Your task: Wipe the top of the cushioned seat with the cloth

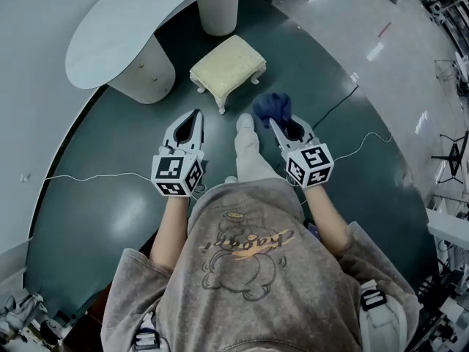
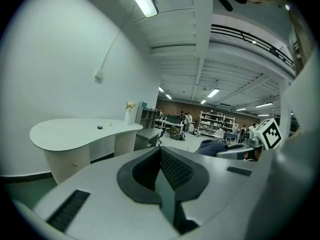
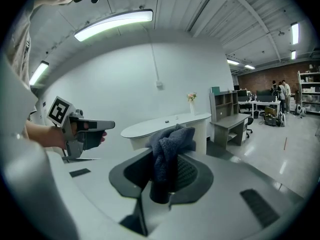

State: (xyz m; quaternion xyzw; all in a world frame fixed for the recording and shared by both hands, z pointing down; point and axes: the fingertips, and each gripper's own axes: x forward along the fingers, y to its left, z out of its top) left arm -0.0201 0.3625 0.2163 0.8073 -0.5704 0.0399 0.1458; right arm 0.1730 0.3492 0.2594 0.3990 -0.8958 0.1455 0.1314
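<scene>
Blue cloth (image 3: 167, 149) wadded, clamped in right gripper (image 1: 276, 123) jaws; left gripper (image 1: 193, 117) jaws together, empty. Cushioned seat (image 1: 229, 63) at twelve o'clock, well apart. Likely risk: wad slipping free under wiping pressure.

1. The dark blue terry cloth (image 3: 170, 144) bunched in your right gripper (image 3: 159, 184) looks thick, fuzzy and matt.
2. The cream cushioned seat (image 1: 228, 63) has a nubbly fabric top and smooth white legs.
3. Your left gripper (image 2: 161, 159) has a smooth, matt pale-grey plastic shell. Its jaws carry dark, finely ribbed pads.
4. The dark green floor (image 1: 110, 196) is glossy and reflects the lights.
5. The white curved bench (image 1: 124, 28) is smooth and satin.
</scene>
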